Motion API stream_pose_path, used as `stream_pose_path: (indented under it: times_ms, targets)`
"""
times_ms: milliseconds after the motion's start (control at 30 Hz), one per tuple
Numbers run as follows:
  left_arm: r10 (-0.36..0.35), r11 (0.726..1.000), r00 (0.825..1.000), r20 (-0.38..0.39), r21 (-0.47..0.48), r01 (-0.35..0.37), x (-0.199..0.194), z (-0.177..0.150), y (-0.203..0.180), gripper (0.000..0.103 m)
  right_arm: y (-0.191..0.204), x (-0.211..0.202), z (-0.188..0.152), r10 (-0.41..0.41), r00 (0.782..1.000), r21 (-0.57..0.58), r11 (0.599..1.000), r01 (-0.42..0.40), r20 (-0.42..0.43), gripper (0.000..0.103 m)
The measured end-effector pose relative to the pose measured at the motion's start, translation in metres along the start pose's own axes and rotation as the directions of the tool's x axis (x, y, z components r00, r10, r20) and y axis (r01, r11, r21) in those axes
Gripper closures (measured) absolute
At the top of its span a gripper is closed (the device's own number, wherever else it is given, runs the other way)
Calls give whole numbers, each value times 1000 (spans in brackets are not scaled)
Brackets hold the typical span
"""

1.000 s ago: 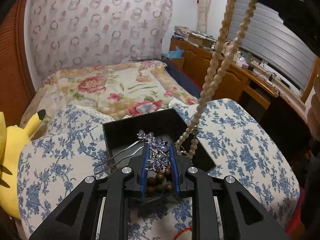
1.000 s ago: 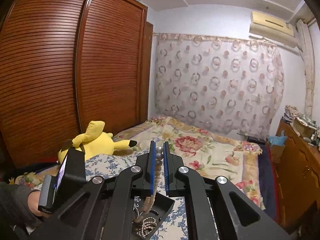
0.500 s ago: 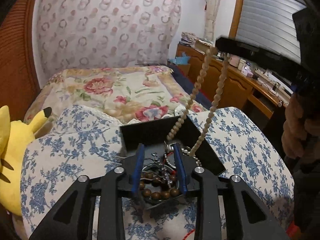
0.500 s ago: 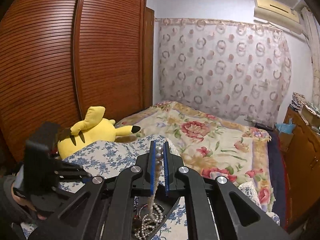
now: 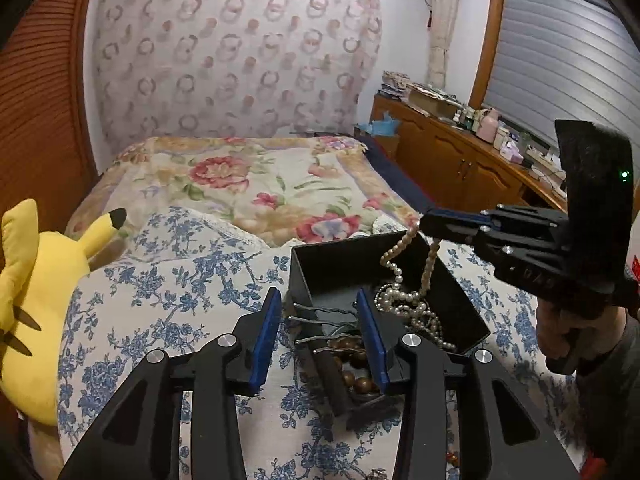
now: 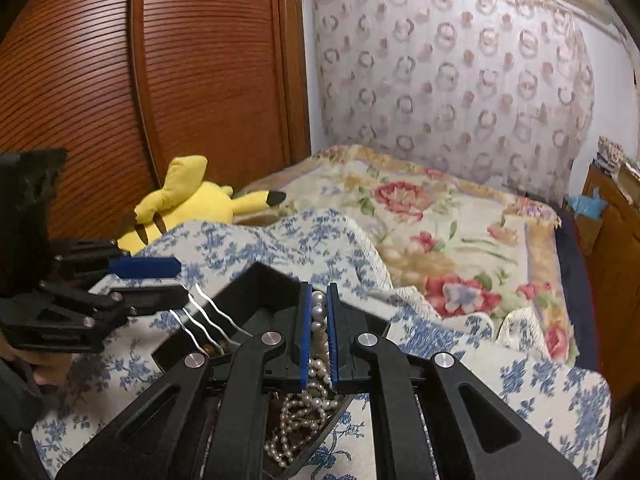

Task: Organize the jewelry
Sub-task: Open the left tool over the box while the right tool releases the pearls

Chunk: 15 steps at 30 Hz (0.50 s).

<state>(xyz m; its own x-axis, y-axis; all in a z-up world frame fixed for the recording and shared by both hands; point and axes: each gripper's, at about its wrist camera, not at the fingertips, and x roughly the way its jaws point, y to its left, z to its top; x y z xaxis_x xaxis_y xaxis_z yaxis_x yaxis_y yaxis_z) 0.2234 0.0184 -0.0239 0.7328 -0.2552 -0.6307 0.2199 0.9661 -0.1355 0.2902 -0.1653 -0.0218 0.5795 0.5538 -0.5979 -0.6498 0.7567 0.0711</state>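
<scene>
A black open box (image 5: 320, 264) sits on a blue-flowered cushion (image 5: 168, 300). My right gripper (image 6: 319, 296) is shut on a pearl necklace (image 6: 318, 312). The strand hangs from its tips (image 5: 428, 222) into the box, where most of it lies piled (image 5: 408, 304). My left gripper (image 5: 318, 300) is open and empty over the box's near-left corner. Silver hairpins (image 5: 316, 316) and brown wooden beads (image 5: 356, 376) lie in the box between its fingers. The hairpins also show in the right wrist view (image 6: 208, 316).
A yellow plush toy (image 5: 36, 300) lies to the left of the cushion. A floral bedspread (image 5: 260, 184) stretches behind. A wooden cabinet (image 5: 452, 156) with clutter stands to the right. A wooden wardrobe (image 6: 160, 100) is on the left wall.
My left gripper has opened and let go of the purple crystal piece. My right gripper has come down, and the pearl strand has piled into the box.
</scene>
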Motion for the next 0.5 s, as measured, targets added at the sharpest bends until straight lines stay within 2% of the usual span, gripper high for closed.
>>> stream_pose_path:
  times_ms: [100,233,367,433,500]
  targets:
    - [0,1000,1000,0,0,0,1,-1,1,56,-1,3,-3,1,1000,1,1000,-1,-10,94]
    - [8,1000,1000,8,3,-8,0,-2,1,39,-1,0,-2,-4,1000,-5,1000,4,-2,93]
    - [17,1000,1000,17,4,-17,-5,-2,1,31,0,-13,-3,-18,1000,-7,1000,18,16,79]
    - [26,1000,999,23,3,-26,-10,-4,1,23,2,-24,-7,-20,1000,-4,1000,20,22,78]
    - [36,999,999,29,2,-36,-16,-7,0,21,8,-33,-17,-15,1000,0,1000,15,19,78]
